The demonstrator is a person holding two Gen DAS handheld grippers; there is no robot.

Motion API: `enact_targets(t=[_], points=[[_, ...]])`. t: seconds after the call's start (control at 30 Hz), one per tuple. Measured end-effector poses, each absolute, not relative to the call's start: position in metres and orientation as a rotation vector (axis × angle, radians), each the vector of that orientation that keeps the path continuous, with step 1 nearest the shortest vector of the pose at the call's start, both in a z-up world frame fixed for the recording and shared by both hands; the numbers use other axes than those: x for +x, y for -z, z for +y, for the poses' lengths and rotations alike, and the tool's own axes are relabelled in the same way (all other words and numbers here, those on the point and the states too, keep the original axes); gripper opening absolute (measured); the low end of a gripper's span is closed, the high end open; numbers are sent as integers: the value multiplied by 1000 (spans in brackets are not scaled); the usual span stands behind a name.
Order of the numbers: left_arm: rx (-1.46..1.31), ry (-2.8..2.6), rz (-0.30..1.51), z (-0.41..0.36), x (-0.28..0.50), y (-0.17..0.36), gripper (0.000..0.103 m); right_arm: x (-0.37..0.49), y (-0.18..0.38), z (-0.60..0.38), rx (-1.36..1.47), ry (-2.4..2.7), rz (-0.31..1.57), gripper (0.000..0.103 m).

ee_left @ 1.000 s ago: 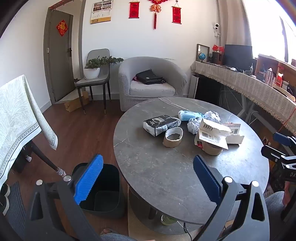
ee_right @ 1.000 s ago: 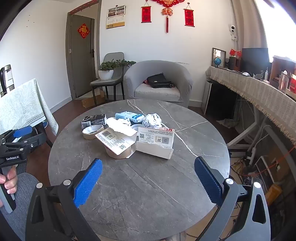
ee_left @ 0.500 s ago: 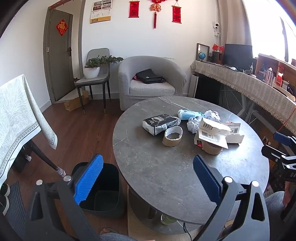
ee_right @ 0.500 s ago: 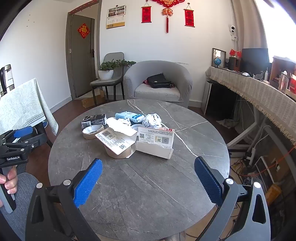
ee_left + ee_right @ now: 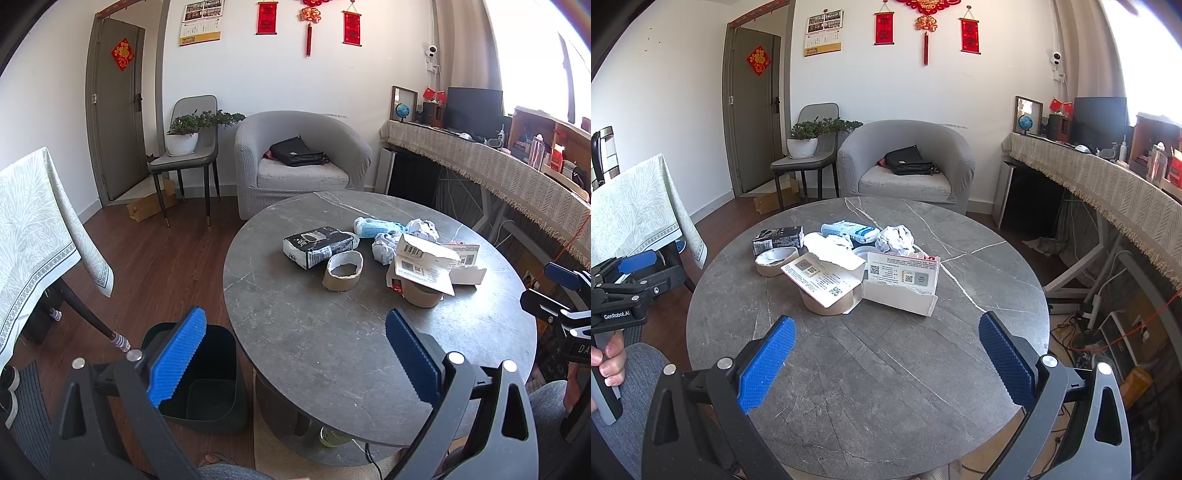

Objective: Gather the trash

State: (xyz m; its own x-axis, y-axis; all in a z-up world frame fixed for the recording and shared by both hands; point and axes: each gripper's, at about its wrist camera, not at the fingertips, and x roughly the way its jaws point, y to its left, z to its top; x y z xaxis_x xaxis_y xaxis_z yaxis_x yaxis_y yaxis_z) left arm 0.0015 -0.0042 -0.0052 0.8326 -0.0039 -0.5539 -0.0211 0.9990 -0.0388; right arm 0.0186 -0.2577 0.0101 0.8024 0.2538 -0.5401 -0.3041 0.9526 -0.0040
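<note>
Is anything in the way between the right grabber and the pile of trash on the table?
No. Only bare tabletop lies between the open right gripper and the trash pile; the torn white box is nearest.

Left wrist cam sits off the near-left edge of the round grey marble surface [image 5: 332, 332], above it, facing the far wall, with the black plastic bin [image 5: 207, 380] on the floor below-left. Right wrist cam looks from the near edge, more centred, same heading, slightly closer to the pile. Both share the surface, the torn white cardboard box [image 5: 424, 266] [image 5: 827, 277] and the grey fabric armchair [image 5: 303, 162] [image 5: 905, 162].
</note>
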Motion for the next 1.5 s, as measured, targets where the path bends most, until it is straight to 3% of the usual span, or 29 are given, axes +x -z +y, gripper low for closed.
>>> enact_targets(t=[1.5], points=[[-49,-11,592,-1,2,3,100,17,-10,-258,-94,-301,562,100]])
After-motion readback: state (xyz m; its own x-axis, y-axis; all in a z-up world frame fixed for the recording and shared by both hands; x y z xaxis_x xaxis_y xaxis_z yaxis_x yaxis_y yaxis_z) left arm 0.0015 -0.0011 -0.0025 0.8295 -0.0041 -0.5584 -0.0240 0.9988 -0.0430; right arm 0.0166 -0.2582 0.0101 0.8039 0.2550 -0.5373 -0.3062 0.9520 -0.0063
